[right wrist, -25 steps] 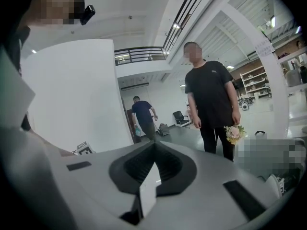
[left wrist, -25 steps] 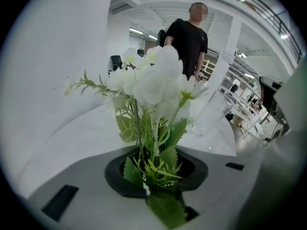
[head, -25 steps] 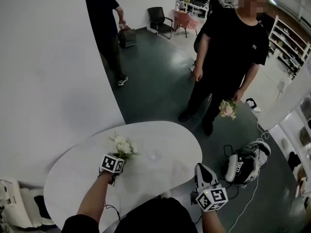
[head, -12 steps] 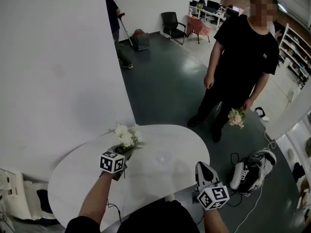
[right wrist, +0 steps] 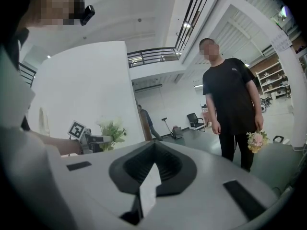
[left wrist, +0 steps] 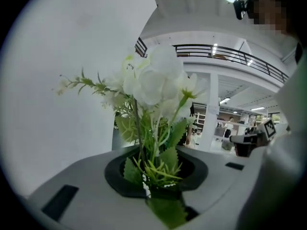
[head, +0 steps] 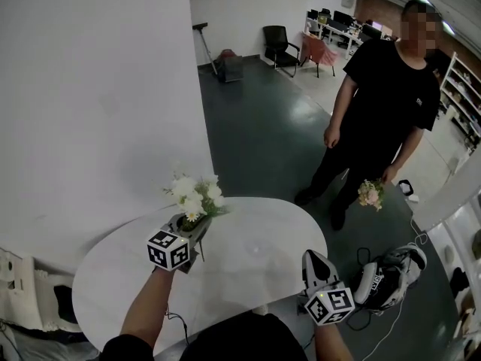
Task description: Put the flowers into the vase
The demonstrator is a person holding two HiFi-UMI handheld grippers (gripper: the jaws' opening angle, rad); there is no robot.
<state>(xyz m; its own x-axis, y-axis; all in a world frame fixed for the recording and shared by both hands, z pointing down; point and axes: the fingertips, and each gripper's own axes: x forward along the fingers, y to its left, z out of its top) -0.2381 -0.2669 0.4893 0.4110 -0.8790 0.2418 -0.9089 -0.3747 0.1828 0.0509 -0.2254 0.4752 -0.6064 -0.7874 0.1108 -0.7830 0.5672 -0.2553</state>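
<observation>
head view, looking steeply down at a white oval table (head: 263, 258) that fills the lower middle of the frame. at lower left, the left gripper (head: 197, 229) has its jaws clamped on the green stems of a bunch of white flowers (head: 194, 197). the blooms stand upright above the jaws, over the table's upper left edge and clear of its top. at lower right, the right gripper (head: 310, 257) hangs just off the table's near edge; its own view shows the jaws together with nothing between them.

no vase can be picked out with certainty (a faint pale mark near the table's middle may be clear glass, but it is too dim to tell). the step in hand looks like carrying the bunch to the vase. to do it well, keep the grip low on the stems and the bunch vertical. line the stem ends over the vase mouth before lowering, and let the empty gripper steady the vase if it is light.

counted: two grippers, one table, and two bunches of flowers. the second is a small pink bunch (head: 370, 194) in the hand of one standing person in black (head: 387, 104), at the right of the frame.
</observation>
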